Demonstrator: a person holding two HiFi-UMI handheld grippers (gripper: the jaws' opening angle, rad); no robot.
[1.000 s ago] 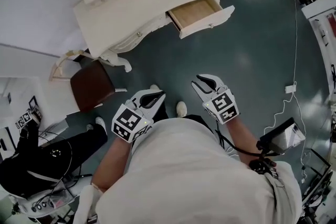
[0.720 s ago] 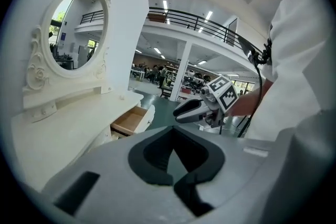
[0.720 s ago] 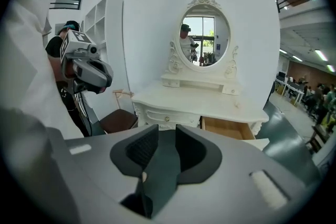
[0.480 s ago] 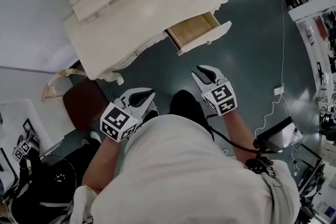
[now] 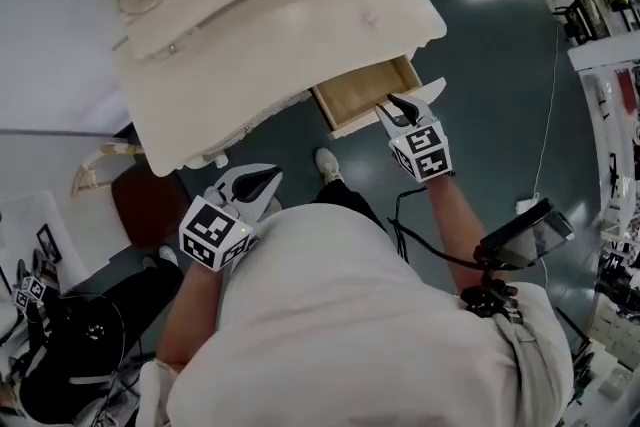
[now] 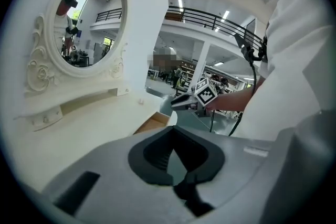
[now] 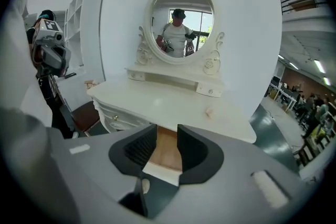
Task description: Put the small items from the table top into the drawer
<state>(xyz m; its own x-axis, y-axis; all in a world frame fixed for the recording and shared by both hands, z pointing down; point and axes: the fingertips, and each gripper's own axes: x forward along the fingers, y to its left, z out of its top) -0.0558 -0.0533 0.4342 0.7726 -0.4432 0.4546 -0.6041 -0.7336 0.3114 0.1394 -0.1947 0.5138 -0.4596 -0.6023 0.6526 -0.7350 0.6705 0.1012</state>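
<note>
A dark grey-green floor [image 5: 500, 65] is spreading beneath a white carved table [image 5: 250, 65], which is carrying an oval mirror [image 7: 181, 29] and backing onto a white wall. The drawer [image 5: 362, 93] at the table's right front is standing pulled out, showing a light wooden inside behind a white front. One small item [image 7: 209, 112] is lying on the table top toward its right end, just in front of the low shelf under the mirror and well behind the drawer. It is pale, rounded and too small to identify further.

Your right gripper [image 5: 398, 107] is hovering over the drawer's front edge. Its jaws are opening with nothing between them, and the wood is showing through the gap. Your left gripper [image 5: 262, 181] is hanging low over the floor near the table's front edge, tips pressed together, pinching nothing.

Against a second ago: both grippers were sitting close to your body, well short of the table. The right one has since travelled forward to the drawer, and the left is trailing. The drawer is remaining open and the item is lying where it was.
</note>
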